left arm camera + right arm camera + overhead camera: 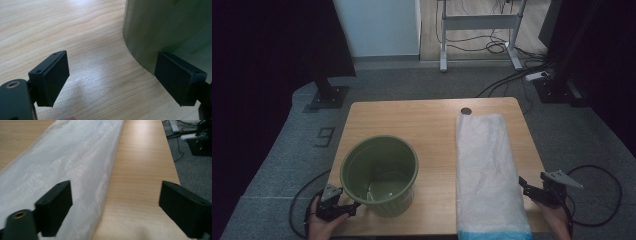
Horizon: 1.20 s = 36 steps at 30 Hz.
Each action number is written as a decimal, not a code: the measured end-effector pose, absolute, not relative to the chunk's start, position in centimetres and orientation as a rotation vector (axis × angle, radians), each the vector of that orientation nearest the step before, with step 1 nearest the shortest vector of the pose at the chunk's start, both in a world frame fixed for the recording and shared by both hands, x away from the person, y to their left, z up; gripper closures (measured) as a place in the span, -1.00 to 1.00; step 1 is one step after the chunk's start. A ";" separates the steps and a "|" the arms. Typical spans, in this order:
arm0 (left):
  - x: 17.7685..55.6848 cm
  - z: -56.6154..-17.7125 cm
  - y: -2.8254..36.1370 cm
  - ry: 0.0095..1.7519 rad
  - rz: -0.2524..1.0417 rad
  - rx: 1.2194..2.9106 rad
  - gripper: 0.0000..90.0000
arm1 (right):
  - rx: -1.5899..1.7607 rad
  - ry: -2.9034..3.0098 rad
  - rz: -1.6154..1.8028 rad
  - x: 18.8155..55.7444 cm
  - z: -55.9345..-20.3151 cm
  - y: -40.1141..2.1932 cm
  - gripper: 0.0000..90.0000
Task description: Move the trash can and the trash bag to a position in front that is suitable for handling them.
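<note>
Both handheld grippers were black: left gripper [353, 209], right gripper [522, 185]. Each carried a grey three-cornered plate on top and trailed a black cable looping over the grey carpet. Jaws were flat rectangular black blocks with small screw holes; a brass-ringed hole sat near each left jaw base.

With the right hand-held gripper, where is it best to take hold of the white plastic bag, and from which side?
Probably its long right edge near the person. The white plastic bag lies flat along the table, so there is no raised part to pinch. The right hand-held gripper, jaws open, already sits beside that edge; coming in low from the right, one jaw could slide under the thin film.
</note>
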<state>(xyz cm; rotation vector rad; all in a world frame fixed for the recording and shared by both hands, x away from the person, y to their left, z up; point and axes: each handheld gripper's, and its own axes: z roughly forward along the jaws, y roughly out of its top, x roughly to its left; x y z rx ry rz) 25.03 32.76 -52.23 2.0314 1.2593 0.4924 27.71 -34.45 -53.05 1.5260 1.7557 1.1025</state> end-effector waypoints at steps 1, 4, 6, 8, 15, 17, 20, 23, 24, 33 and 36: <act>25.0 -52.1 32.8 1.248 0.487 2.035 -0.77 | 1.538 1.750 1.100 27.5 -53.1 -34.7 -0.78; 24.8 -51.9 33.0 1.225 0.478 2.027 -0.81 | 1.564 1.737 1.096 27.1 -53.1 -35.4 -0.80; 24.7 -51.8 33.0 1.196 0.469 2.038 -0.84 | 1.570 1.741 1.087 26.8 -53.2 -35.6 -0.81; 24.7 -51.6 33.0 1.158 0.459 2.054 -0.87 | 1.573 1.747 1.072 26.6 -53.3 -35.7 -0.82; 24.1 -50.5 32.3 0.940 0.374 2.072 -0.92 | 1.597 1.755 1.067 26.3 -53.7 -36.1 -0.80; 24.1 -50.1 31.5 0.868 0.336 2.088 -0.92 | 1.602 1.759 1.070 26.3 -53.8 -36.0 -0.79; 24.4 -49.6 30.4 0.786 0.298 2.100 -0.95 | 1.604 1.764 1.076 26.3 -53.8 -35.8 -0.78; 24.9 -49.4 29.3 0.757 0.297 2.124 -0.97 | 1.592 1.781 1.074 26.4 -53.9 -35.4 -0.78; 25.1 -49.4 29.0 0.746 0.289 2.128 -0.96 | 1.588 1.789 1.074 26.5 -53.9 -35.3 -0.78; 27.2 -49.4 25.5 0.737 0.287 2.141 -0.95 | 1.566 1.824 1.082 26.7 -53.9 -34.6 -0.76; 27.7 -49.5 24.3 0.735 0.289 2.144 -0.94 | 1.559 1.827 1.087 26.7 -53.8 -34.6 -0.76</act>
